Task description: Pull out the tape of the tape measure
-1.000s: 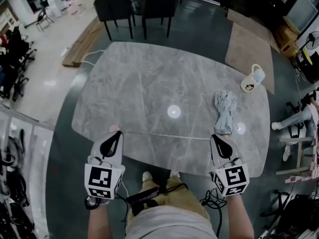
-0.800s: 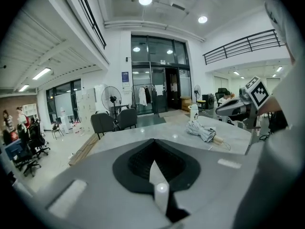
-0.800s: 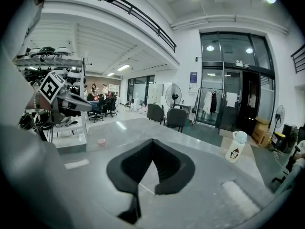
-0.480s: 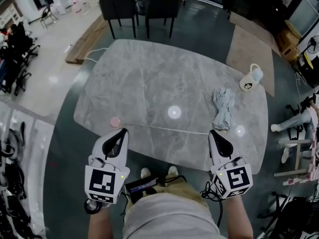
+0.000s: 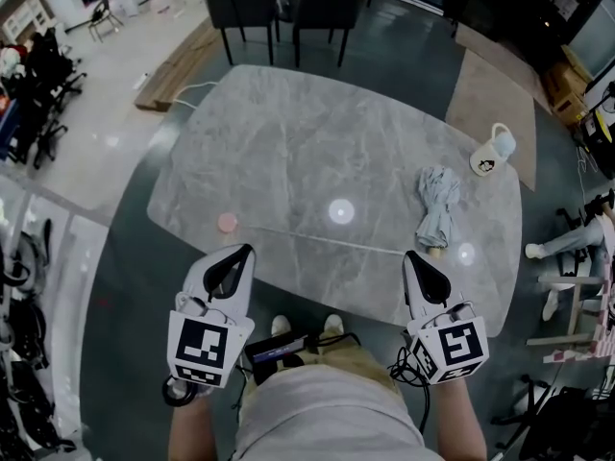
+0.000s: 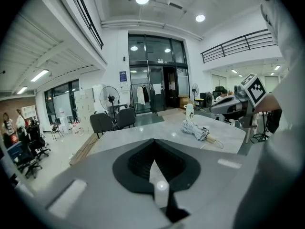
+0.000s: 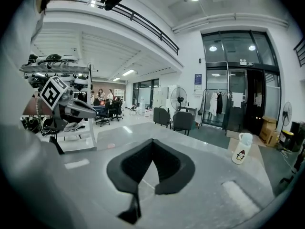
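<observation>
A small round pink tape measure lies on the grey marble table, near its front left edge. Its thin white tape stretches rightward across the table toward the front right. In the right gripper view the pink case shows far off on the tabletop. My left gripper hovers shut and empty just in front of the table edge, apart from the case. My right gripper is also shut and empty, near the tape's right end without touching it. Each gripper view shows closed jaws with nothing between them.
A folded grey umbrella lies at the table's right side, and a white bottle with a penguin print stands beyond it. Two dark chairs stand at the far end. The person's legs and cables are below the near edge.
Both grippers have drawn back and up from the table's front edge. The pink case, earlier at the left gripper's tip, now lies apart from it on the table.
</observation>
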